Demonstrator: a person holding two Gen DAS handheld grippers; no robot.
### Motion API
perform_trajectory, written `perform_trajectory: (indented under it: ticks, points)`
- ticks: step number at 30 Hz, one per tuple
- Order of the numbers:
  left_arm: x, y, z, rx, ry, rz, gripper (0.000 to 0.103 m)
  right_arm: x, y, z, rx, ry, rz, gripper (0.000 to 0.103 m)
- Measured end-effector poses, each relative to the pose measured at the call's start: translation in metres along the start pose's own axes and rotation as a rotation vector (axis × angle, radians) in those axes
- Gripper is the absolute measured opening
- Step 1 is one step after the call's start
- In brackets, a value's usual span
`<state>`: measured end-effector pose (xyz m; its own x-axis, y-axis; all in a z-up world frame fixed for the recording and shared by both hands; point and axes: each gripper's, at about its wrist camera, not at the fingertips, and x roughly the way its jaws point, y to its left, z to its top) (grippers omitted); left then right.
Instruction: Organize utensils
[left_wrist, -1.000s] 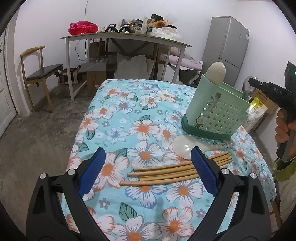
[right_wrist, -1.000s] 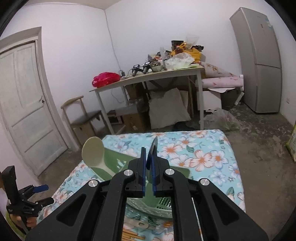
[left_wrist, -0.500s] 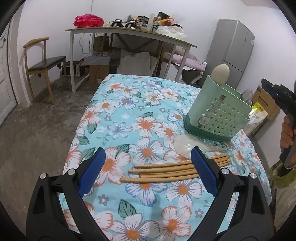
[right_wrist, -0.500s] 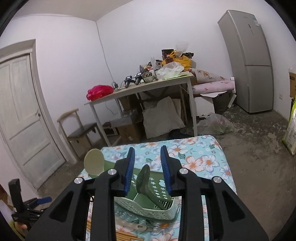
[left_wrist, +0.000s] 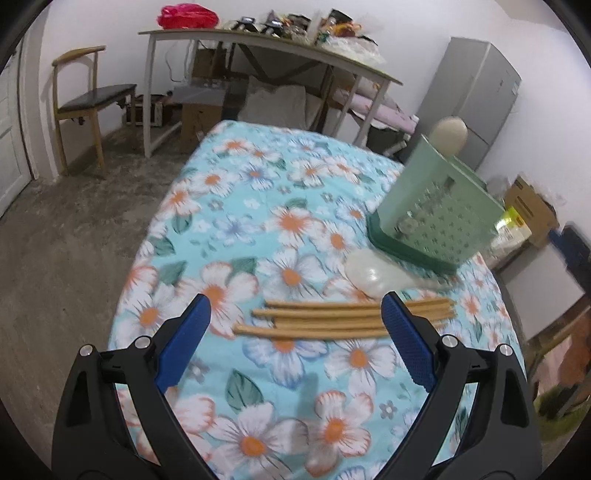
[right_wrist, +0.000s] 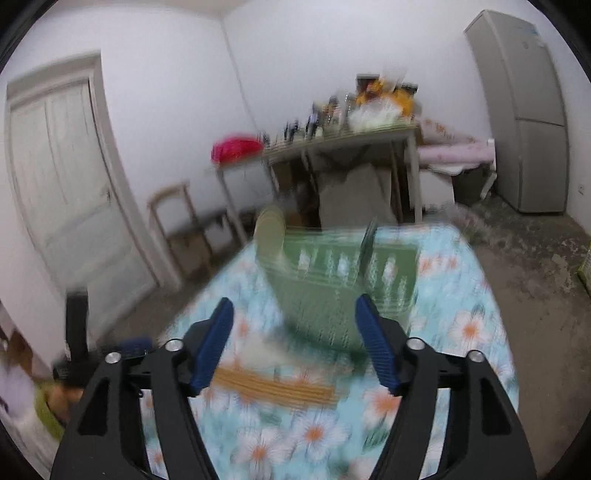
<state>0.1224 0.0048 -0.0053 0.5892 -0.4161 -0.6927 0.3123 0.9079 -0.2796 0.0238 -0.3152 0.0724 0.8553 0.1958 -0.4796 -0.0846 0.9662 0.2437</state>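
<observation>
Several wooden chopsticks (left_wrist: 343, 319) lie side by side on the floral tablecloth (left_wrist: 258, 236), just beyond my left gripper (left_wrist: 295, 306), which is open and empty above them. A white spoon (left_wrist: 369, 273) lies past them, against the green perforated holder (left_wrist: 436, 221). A pale spoon (left_wrist: 448, 134) stands in the holder. The right wrist view is blurred. My right gripper (right_wrist: 295, 306) hangs back from the holder (right_wrist: 332, 295), its jaws opening with nothing between them. A dark green spoon (right_wrist: 369, 240) stands in the holder beside the pale spoon (right_wrist: 269, 229). The chopsticks (right_wrist: 273, 384) lie below.
A cluttered grey table (left_wrist: 258, 37), a wooden chair (left_wrist: 92, 99) and a fridge (left_wrist: 476, 99) stand behind. Cardboard boxes (left_wrist: 528, 206) sit on the floor to the right. A white door (right_wrist: 62, 192) is on the left wall. The tablecloth's edges drop off on every side.
My right gripper went from shut to wide open, let go of the dark green spoon into the holder and drew back from it. My left gripper stayed open over the chopsticks.
</observation>
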Motion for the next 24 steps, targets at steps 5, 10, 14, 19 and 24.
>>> perform_trajectory:
  ticks: [5, 10, 14, 19, 24]
  points:
    - [0.003, -0.017, -0.017, 0.088, 0.058, 0.026, 0.089, 0.03, 0.033, -0.063, -0.081, 0.231, -0.114, 0.072]
    - [0.01, -0.025, -0.039, 0.13, 0.135, 0.03, 0.089, 0.051, 0.045, -0.107, -0.14, 0.409, -0.198, 0.072]
    - [0.02, -0.025, -0.054, 0.131, 0.196, 0.062, 0.089, 0.055, 0.045, -0.114, -0.148, 0.428, -0.219, 0.079]
    - [0.027, -0.025, -0.062, 0.158, 0.21, 0.106, 0.09, 0.062, 0.039, -0.116, -0.087, 0.453, -0.218, 0.082]
    - [0.034, -0.035, -0.067, 0.224, 0.226, 0.153, 0.095, 0.069, 0.037, -0.125, -0.088, 0.484, -0.257, 0.095]
